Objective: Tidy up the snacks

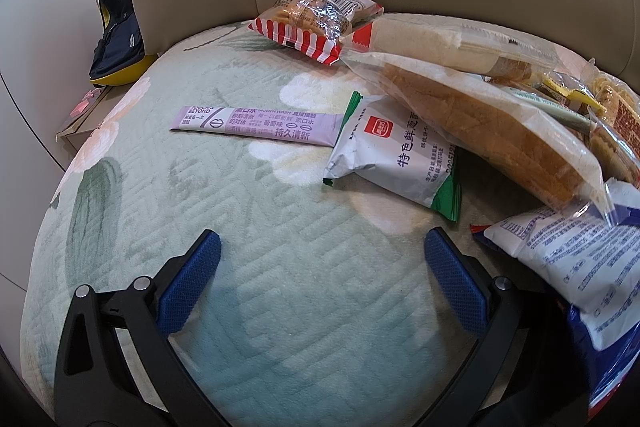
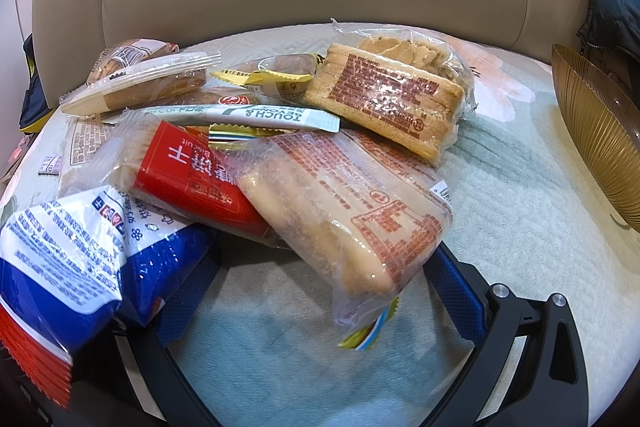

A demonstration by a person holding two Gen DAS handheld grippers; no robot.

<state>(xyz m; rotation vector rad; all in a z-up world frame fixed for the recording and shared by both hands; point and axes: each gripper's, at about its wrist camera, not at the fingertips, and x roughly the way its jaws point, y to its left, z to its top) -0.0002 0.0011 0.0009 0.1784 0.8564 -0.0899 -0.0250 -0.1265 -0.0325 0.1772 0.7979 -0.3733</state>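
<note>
The left tool is being held spread wide above the pale green quilted sofa cover, with nothing between its blue textured pads. Ahead of it, a white and green snack pouch is being overlapped by a clear-wrapped brown bread loaf, and a flat lilac mouthwash sachet is lying just beside the pouch. A red-striped cake packet is resting farther back.

The right tool is also being held spread; a clear packet of pale biscuits is lying across its gap, not pinched. A blue and white bag is covering its left finger. A ribbed gold bowl is standing well apart at the right.
</note>
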